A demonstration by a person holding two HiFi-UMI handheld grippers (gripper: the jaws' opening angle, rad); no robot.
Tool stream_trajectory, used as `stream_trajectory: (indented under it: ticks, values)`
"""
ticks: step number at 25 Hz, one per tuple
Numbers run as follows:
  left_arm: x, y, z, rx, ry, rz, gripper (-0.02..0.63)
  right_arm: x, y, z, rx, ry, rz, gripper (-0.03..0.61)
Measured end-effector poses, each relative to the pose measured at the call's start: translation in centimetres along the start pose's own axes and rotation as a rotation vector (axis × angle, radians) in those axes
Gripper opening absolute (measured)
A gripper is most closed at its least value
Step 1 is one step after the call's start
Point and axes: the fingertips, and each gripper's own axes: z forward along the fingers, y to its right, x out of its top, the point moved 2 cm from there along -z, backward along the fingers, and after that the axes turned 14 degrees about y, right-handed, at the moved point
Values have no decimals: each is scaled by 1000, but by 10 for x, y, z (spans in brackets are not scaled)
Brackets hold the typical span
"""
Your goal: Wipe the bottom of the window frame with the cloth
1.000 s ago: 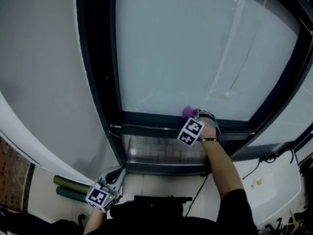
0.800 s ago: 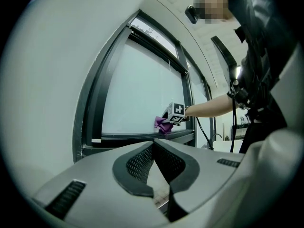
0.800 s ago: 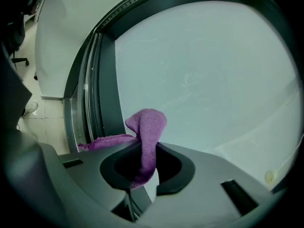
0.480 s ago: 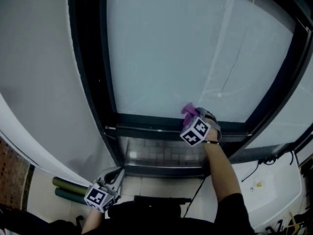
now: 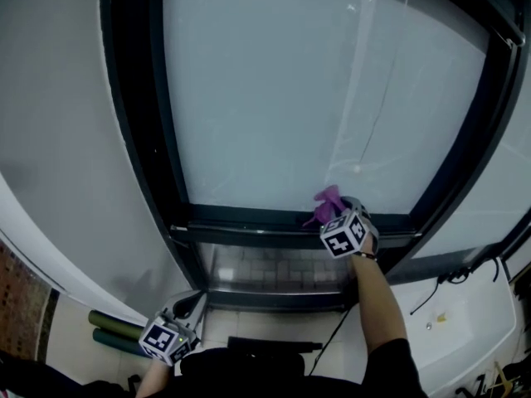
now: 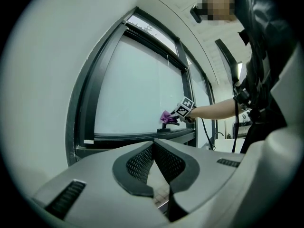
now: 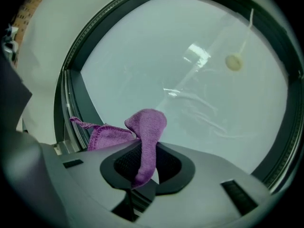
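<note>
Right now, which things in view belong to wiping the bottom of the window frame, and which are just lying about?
Part of the job:
- purple cloth, clamped in the right gripper
- bottom rail of the window frame

Just lying about:
- left gripper, shut on nothing, held low
- green rolls on the floor
- hanging cord with a round knob

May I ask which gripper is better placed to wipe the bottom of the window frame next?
Right: the right gripper is shut on the cloth at the bottom frame rail; the left gripper is shut, empty and lower.
</note>
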Motion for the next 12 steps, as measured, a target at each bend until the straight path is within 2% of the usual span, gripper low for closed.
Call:
stream_trajectory:
  ticks: [5,9,12]
  values:
    - [2,15,13,-24,-10,13,2,-38,3,-3,28,-13,192,71]
    - [3,24,17,-17,-3,-1,2,-59,-4,-2,63,-31,241,71]
    - [1,29,19,-8,-5,2,2,-62,-10,0,91,-5,263,71]
